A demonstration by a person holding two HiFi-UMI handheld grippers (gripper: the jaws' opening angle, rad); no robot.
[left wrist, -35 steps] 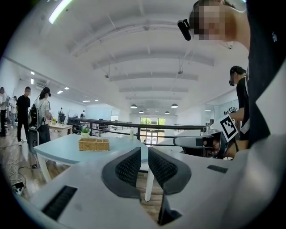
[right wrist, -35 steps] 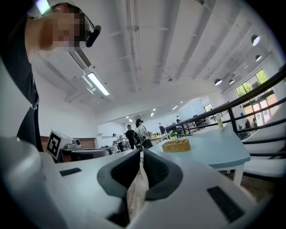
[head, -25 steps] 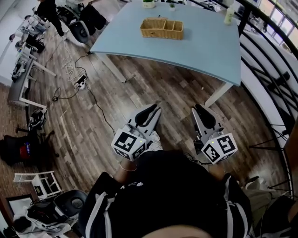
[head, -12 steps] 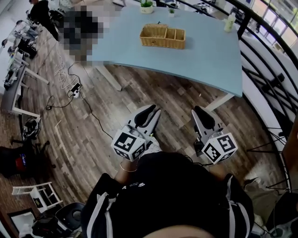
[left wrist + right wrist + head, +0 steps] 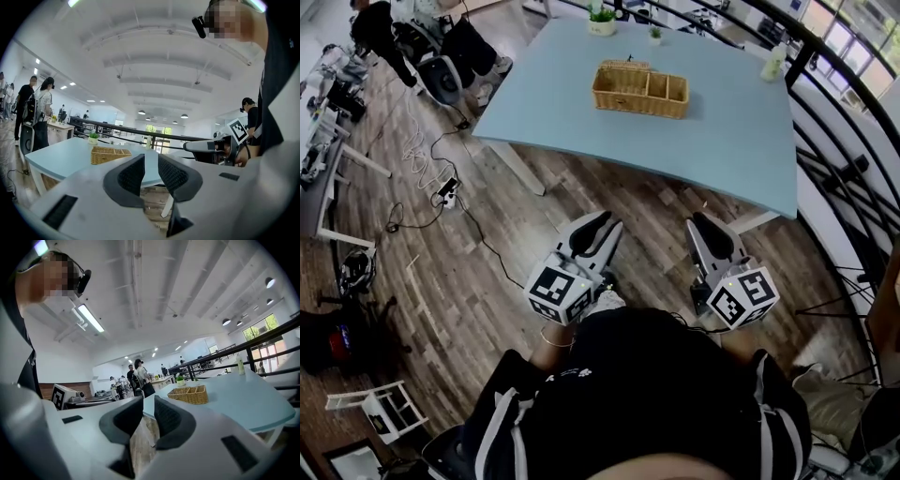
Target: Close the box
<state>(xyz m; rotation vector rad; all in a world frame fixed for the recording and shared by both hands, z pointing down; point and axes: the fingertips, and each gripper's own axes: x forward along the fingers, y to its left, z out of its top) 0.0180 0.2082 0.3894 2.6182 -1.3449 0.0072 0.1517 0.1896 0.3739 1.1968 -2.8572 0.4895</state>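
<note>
The left gripper (image 5: 150,161) carries nothing: its jaws stand a narrow gap apart, having just been opening, and only the wooden floor (image 5: 478,281) and the edge of the surface show through that gap. The right gripper (image 5: 148,404) is likewise empty, its jaws parted by a slim gap with bare floorboards visible between the dark ribbed pads. Both grippers are held side by side close to the person's body, above the floor and short of the pale blue surface (image 5: 731,141), touching nothing. The wicker box (image 5: 639,90) sits on that surface toward its far side, well apart from both grippers, its top open and its inner compartments showing. A small potted plant (image 5: 602,19) stands at the far edge behind the box, and a bottle (image 5: 773,64) stands near the far right corner.
</note>
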